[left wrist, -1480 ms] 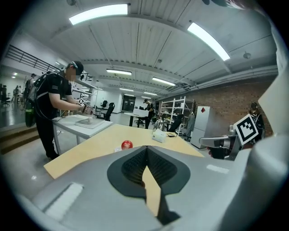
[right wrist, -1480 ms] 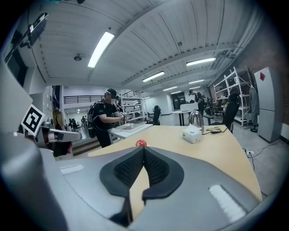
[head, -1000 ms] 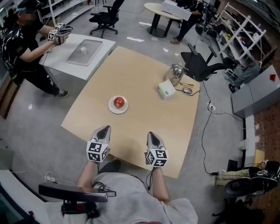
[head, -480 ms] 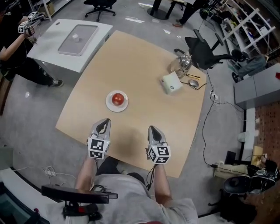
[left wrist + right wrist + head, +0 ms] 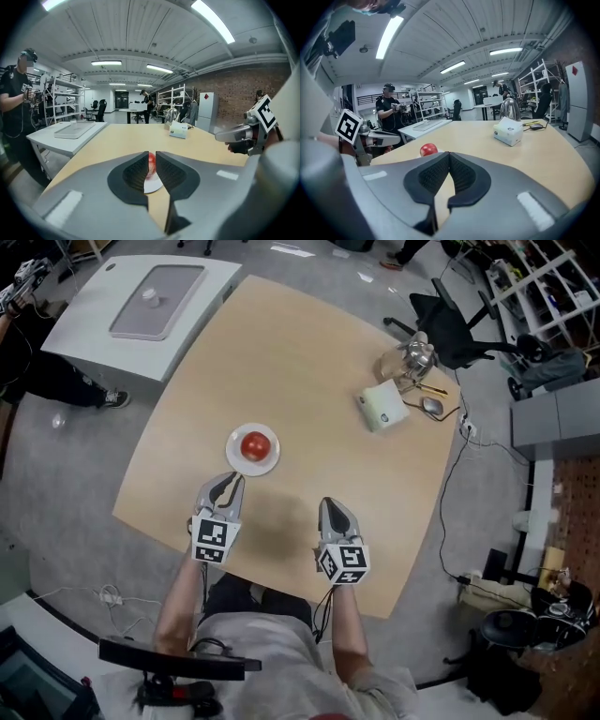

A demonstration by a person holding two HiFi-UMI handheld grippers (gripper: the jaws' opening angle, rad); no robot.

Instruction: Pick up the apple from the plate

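Apple point(image 5: 255, 443) sits on plate point(image 5: 265, 466), left-centre of desk point(image 5: 309, 381).
Head view: left tool point(image 5: 228, 480) just short of plate, nearer than right tool point(image 5: 336, 505).
Left gripper view: jaws just now opening a crack, nothing between them; apple point(image 5: 151, 164) straight ahead.
Right gripper view: jaws closed, empty; apple point(image 5: 428, 149) ahead, to the left.

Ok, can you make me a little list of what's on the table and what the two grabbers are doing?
Table: light wood
Apple: red, sitting on the white plate, untouched
Left gripper: tips close to the plate's near edge, jaws have just been opening a crack, nothing between them
Right gripper: over bare table, jaws together, empty
Far side: white box and shiny kettle
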